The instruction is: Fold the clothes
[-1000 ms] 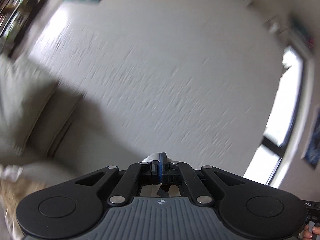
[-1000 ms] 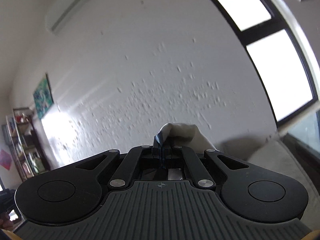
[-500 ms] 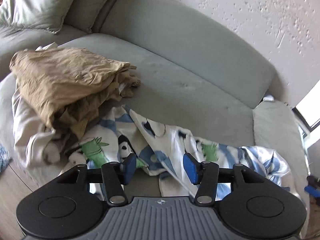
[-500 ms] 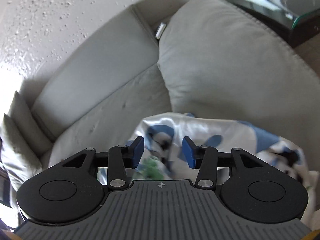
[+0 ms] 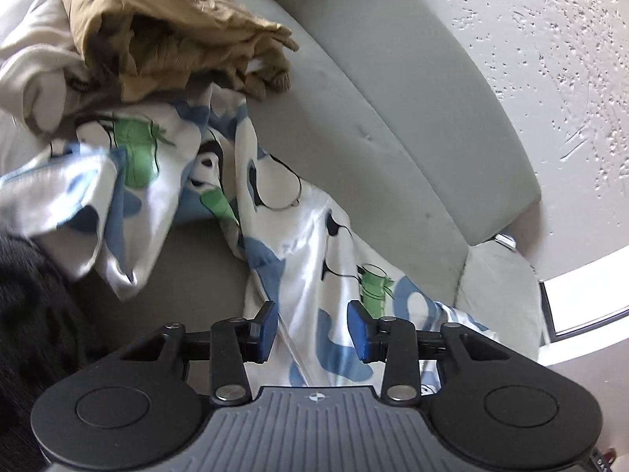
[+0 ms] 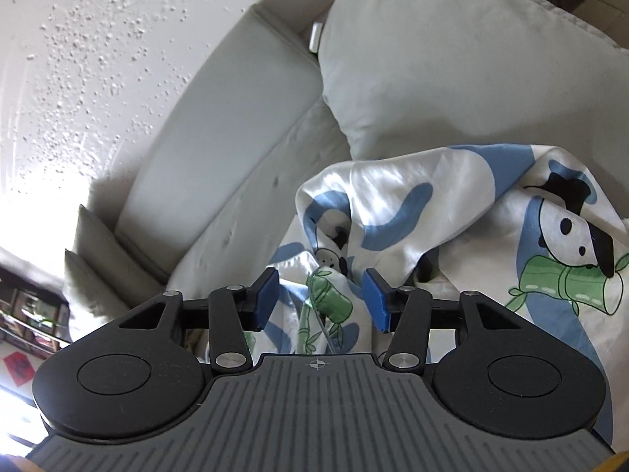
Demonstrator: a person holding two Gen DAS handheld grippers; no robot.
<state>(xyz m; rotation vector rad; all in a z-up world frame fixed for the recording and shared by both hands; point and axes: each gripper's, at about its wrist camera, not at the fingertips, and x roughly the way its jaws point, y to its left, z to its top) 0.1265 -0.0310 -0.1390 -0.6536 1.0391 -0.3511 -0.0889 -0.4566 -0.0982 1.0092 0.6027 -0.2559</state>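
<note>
A white garment with blue, green and black panda print lies crumpled across the grey sofa seat. My left gripper is open just above one stretch of it, with cloth showing between the blue pads and nothing gripped. In the right wrist view the same panda garment is bunched against the sofa's cushion. My right gripper is open over a fold with a green bamboo print, holding nothing.
A tan garment lies heaped on a white one at the sofa's left. Dark fabric fills the left edge. A large grey cushion sits right. A wall and shelf stand behind.
A second ago both grippers were shut on white cloth, held up facing the wall. Both then opened and came down over the sofa; now they sit closer to the panda garment.
</note>
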